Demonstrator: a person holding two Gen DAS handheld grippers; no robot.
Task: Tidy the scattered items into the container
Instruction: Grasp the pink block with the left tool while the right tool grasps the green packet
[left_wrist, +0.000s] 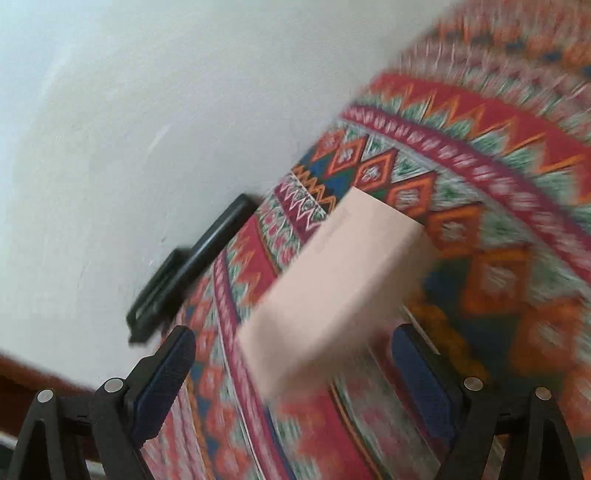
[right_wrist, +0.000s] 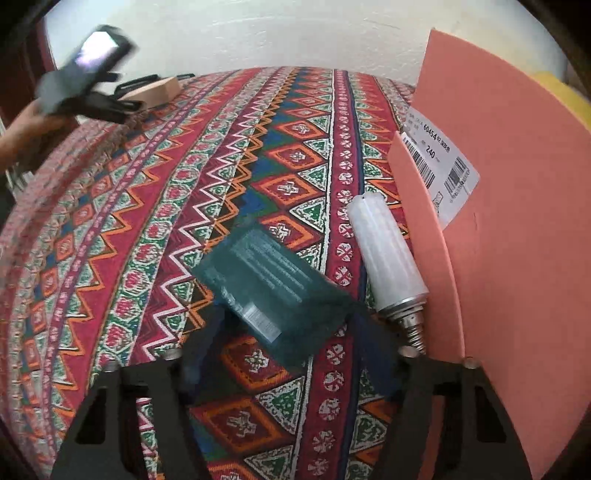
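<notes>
In the left wrist view, which is motion-blurred, a pale pink box (left_wrist: 332, 288) lies on the patterned cloth. My left gripper (left_wrist: 293, 332) is open, with a finger on each side of the box's near end. The right wrist view shows a dark teal packet (right_wrist: 273, 288) on the cloth. My right gripper (right_wrist: 290, 325) is open around the packet's near end, and its fingers (right_wrist: 207, 343) are blurred. A white bulb with a metal screw base (right_wrist: 388, 258) lies against the salmon-pink container (right_wrist: 509, 240) at the right. A hand holds the left gripper (right_wrist: 88, 70) over the pink box (right_wrist: 155, 90) at the far left.
A red patterned cloth (right_wrist: 147, 258) covers the table, which ends at a white wall. A black frame-like object (left_wrist: 184, 277) sits at the table's far edge behind the pink box. The container's near flap (right_wrist: 424, 221) carries a white barcode label (right_wrist: 439, 162).
</notes>
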